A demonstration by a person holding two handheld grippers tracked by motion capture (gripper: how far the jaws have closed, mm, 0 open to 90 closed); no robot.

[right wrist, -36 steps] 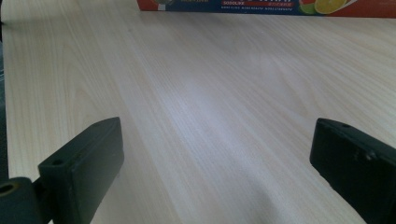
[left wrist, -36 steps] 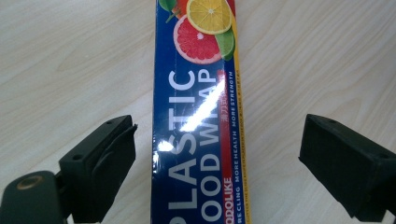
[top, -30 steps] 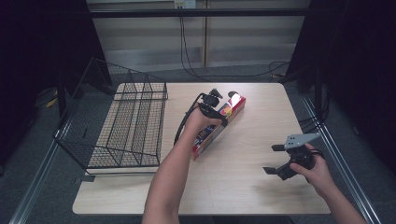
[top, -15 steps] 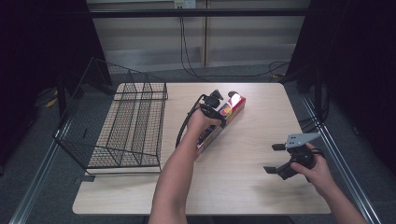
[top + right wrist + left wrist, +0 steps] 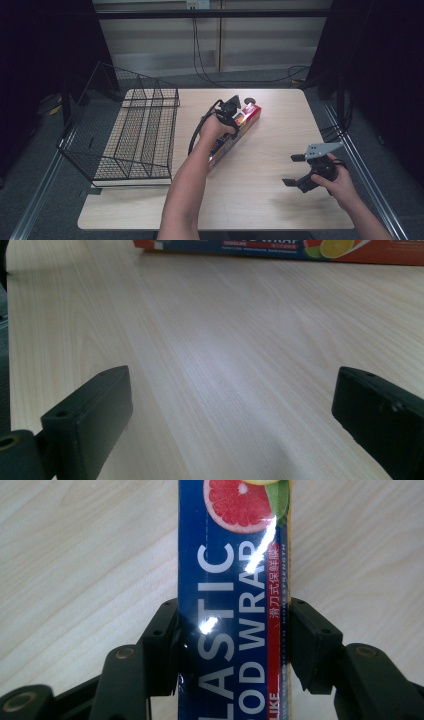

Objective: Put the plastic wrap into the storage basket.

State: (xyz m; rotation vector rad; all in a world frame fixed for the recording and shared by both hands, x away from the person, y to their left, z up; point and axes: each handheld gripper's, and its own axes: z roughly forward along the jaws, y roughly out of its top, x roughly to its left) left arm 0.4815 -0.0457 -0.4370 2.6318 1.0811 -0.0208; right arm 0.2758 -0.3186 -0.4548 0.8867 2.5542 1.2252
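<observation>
Two tools | left tool [image 5: 234, 630] just clamped plastic wrap box [image 5: 234, 580] | right tool [image 5: 230, 425] wide, low over table [image 5: 210, 340]

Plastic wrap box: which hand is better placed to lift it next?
Left. The left gripper has just closed its jaws on both long sides of the plastic wrap box. The right gripper stands open over bare table, well apart from the box.
</observation>
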